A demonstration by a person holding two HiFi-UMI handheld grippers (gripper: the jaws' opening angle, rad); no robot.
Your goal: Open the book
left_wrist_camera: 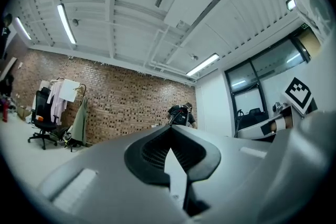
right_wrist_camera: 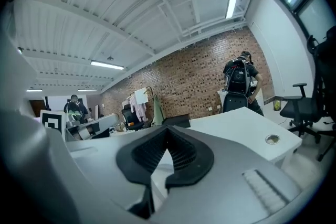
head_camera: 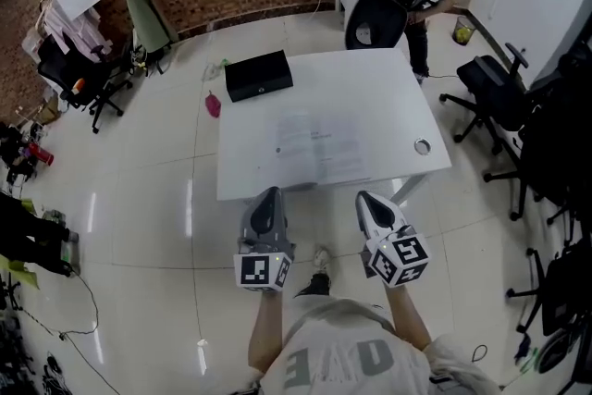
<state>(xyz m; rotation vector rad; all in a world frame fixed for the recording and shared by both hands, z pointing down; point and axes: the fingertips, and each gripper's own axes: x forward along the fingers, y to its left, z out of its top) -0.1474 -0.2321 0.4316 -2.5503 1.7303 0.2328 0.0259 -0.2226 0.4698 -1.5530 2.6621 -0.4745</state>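
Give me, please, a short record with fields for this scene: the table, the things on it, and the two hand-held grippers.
table: white table, seen from above
middle of table: flat white item, probably the book, lying closed
far left corner: black case
left hand-held gripper: shut, empty, at the table's near edge
right hand-held gripper: shut, empty, at the table's near edge
contact with the book: none

Large pale letters on the person's shirt (head_camera: pixel 344 354) appear upside down and cannot be read surely.
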